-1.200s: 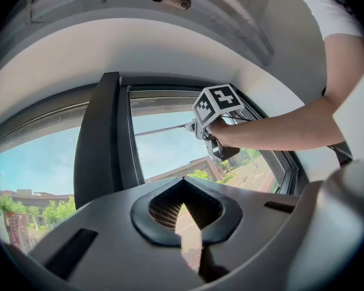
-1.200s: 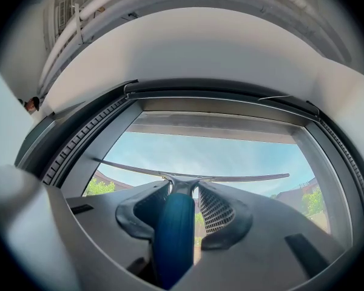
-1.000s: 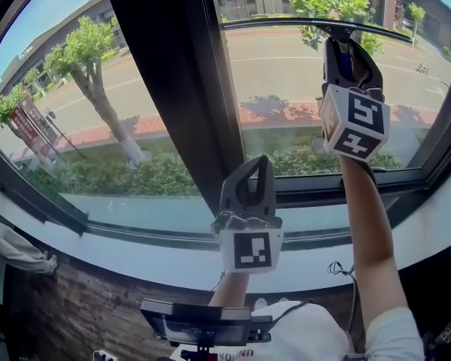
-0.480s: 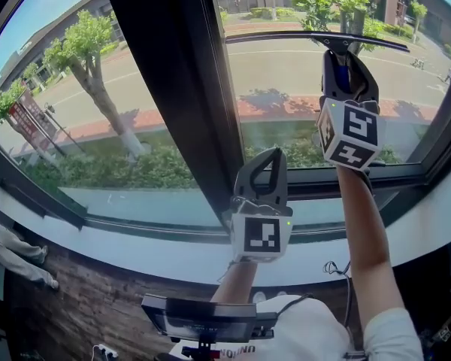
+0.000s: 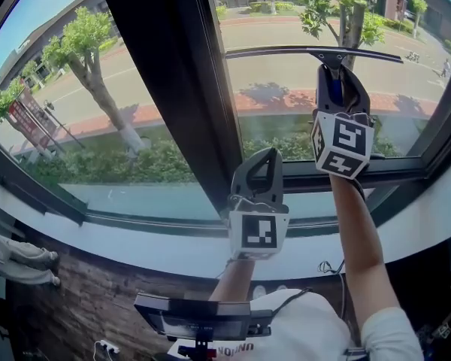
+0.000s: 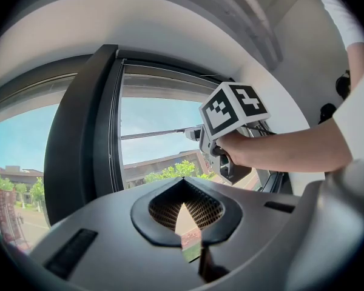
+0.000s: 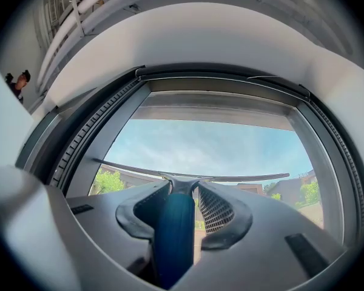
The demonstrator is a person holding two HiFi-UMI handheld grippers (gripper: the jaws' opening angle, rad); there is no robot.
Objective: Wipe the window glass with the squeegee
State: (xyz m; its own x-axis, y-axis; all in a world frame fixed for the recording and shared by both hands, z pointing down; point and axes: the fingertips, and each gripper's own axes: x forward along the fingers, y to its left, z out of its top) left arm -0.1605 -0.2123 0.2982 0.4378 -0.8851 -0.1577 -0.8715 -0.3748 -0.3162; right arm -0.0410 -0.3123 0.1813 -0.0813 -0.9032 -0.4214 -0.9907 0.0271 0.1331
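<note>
right tool (image 5: pixel 335 77) clamps the squeegee (image 5: pixel 313 52) by its handle, left tool (image 5: pixel 257 162) closed empty; a tilting wrist could lift one blade end off the window glass (image 5: pixel 286 107), leaving streaks.

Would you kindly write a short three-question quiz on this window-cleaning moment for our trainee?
1. True or false: the left claw holds the blue-handled squeegee with the long black blade.
2. The blade stretches across the glass pane: A) right of the dark window post; B) left of it; C) neither.
3. Fill in: the right claw is shut on the squeegee's ____.
Key: 1 false; 2 A; 3 handle.
</note>
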